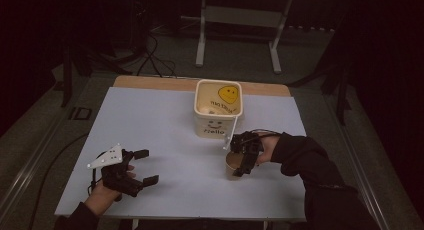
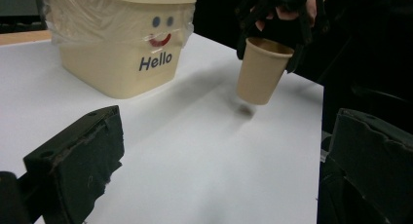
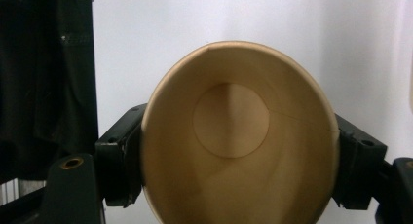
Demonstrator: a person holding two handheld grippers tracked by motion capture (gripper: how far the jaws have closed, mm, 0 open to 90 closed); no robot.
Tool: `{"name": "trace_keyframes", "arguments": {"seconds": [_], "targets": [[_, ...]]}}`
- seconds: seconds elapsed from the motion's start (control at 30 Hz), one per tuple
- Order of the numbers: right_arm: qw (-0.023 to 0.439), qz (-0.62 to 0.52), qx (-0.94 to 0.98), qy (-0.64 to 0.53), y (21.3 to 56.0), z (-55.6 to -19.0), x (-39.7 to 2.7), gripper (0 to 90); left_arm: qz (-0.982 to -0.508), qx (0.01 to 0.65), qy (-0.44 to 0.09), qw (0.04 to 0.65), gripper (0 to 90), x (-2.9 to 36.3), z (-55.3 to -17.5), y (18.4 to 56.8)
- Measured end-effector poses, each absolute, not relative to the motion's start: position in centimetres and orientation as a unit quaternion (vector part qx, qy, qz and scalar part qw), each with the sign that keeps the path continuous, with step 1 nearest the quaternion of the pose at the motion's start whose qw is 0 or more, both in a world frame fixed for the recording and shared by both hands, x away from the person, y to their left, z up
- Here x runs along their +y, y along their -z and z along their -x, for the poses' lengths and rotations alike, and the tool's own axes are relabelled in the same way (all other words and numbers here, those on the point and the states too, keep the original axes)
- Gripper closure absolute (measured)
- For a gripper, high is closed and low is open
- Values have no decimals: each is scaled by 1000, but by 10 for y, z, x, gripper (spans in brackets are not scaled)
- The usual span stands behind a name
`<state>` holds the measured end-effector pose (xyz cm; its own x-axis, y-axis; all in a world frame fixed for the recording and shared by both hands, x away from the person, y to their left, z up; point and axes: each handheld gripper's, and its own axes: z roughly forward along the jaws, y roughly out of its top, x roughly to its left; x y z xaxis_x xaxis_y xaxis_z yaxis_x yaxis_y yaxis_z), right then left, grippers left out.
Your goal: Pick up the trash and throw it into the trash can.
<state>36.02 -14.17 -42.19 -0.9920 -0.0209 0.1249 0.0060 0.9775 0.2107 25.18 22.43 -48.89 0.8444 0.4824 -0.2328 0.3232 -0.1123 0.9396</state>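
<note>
The right gripper [image 1: 243, 157] clamps the empty cup [image 2: 262, 69] off the table at centre right, placement apparently pending; the left gripper [image 1: 145, 166], lower left, has jaws apart.

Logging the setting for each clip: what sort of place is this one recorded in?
Probably a dim lab or workshop set up for recording, not a home: a white-topped table on a bare floor, metal stand legs behind it, cables trailing across the floor.
</note>
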Motion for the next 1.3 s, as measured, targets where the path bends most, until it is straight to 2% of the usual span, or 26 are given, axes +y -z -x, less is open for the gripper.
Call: {"name": "trace_keyframes", "arguments": {"seconds": [0.93, 1.3], "targets": [[52, -14, -992, 111, 355, -374, -134, 238, -743, 272, -67, 608, 5, 225, -252, 489], [45, -13, -992, 114, 341, -381, -129, 241, -742, 272, -66, 609, 5, 225, -252, 489]]}}
